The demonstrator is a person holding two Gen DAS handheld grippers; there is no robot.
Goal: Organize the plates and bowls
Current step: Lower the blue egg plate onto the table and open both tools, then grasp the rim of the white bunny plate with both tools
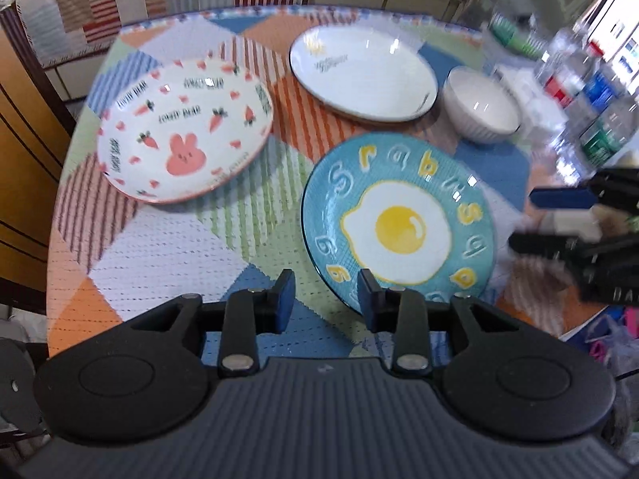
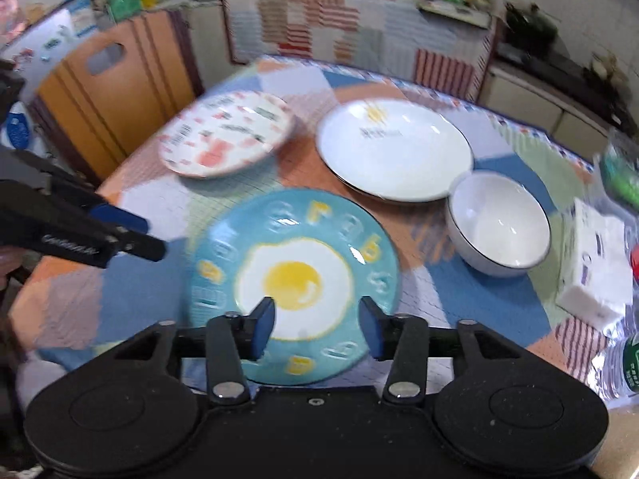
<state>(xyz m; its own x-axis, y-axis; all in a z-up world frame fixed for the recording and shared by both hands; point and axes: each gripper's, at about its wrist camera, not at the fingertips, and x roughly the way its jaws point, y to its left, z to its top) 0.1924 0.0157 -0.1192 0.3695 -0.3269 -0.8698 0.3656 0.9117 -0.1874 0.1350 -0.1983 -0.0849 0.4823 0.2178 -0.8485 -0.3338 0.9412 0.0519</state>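
**A:** ok so what's on the table (image 1: 167, 239) in the left wrist view? I see that patchwork cloth and four dishes.

**B:** yep. Blue egg plate (image 1: 399, 223) sits lower right of centre, flat on the cloth. Bunny plate (image 1: 183, 131) with the carrots is upper left, well apart from it. White plate (image 1: 361, 74) is at the top centre, and the white bowl (image 1: 483, 105) is just beside its right edge, maybe touching, the blur makes it hard to call.

**A:** and the claws?

**B:** left gripper (image 1: 325, 299) is at the bottom centre, fingers spread apart, nothing between them. Its right finger overlaps the near rim of the egg plate in the picture. The right gripper (image 1: 559, 219) pokes in from the right edge, jaws also apart and holding nothing.

**A:** right wrist view agrees?

**B:** mostly. Right gripper (image 2: 317, 327) is at the bottom centre, wide apart, with the blue egg plate (image 2: 295, 279) showing through the gap. Left gripper (image 2: 139, 235) comes in from the left edge, over the cloth beside the plate. Bunny plate (image 2: 227, 139) is upper left, white plate (image 2: 395, 151) upper centre, white bowl (image 2: 499, 223) to the right. There's a white tissue pack (image 2: 595, 263) and water bottles (image 1: 583, 92) at the far right.
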